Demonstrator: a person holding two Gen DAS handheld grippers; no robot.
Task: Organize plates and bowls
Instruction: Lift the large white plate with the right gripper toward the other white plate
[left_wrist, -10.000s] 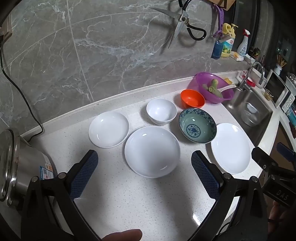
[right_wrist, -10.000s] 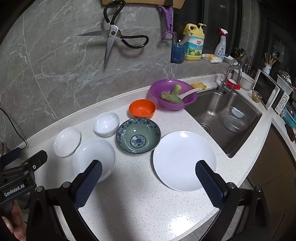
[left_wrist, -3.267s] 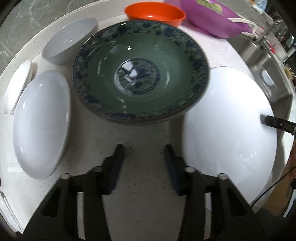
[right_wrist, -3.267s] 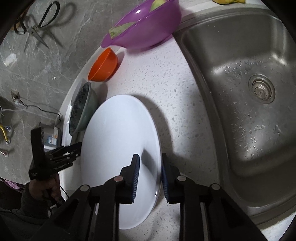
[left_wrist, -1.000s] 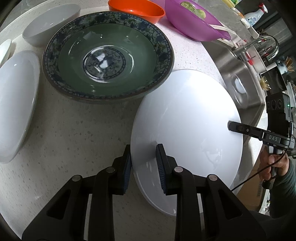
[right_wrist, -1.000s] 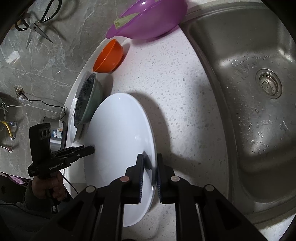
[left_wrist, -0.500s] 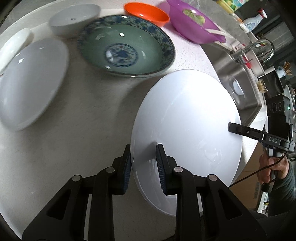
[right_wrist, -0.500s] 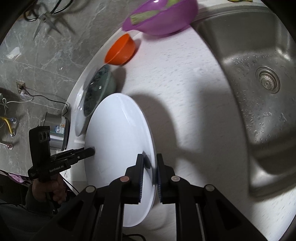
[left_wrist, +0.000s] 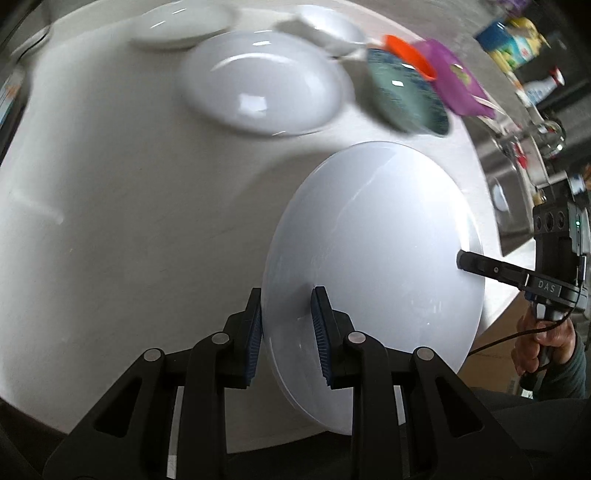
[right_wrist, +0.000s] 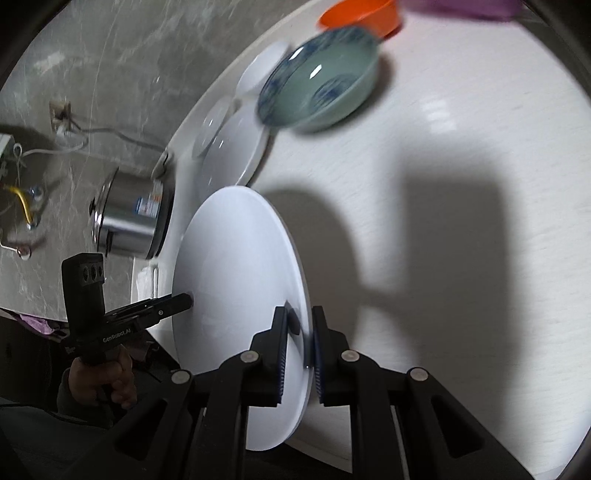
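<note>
Both grippers hold the large flat white plate by opposite rims, lifted above the counter. My left gripper is shut on its near rim; my right gripper is shut on the other rim of the plate. On the counter behind lie a deep white plate, a small white dish, a white bowl, a green-and-blue patterned bowl and an orange bowl. The right wrist view also shows the patterned bowl and orange bowl.
A purple basin stands by the sink at the right. A steel cooker stands at the counter's left end. Bottles line the back ledge. The white counter lies below the plate.
The large white plate, held by both grippers, has been carried left along the counter. The bowls have shifted right and farther away in view; the cooker has come into the right wrist view.
</note>
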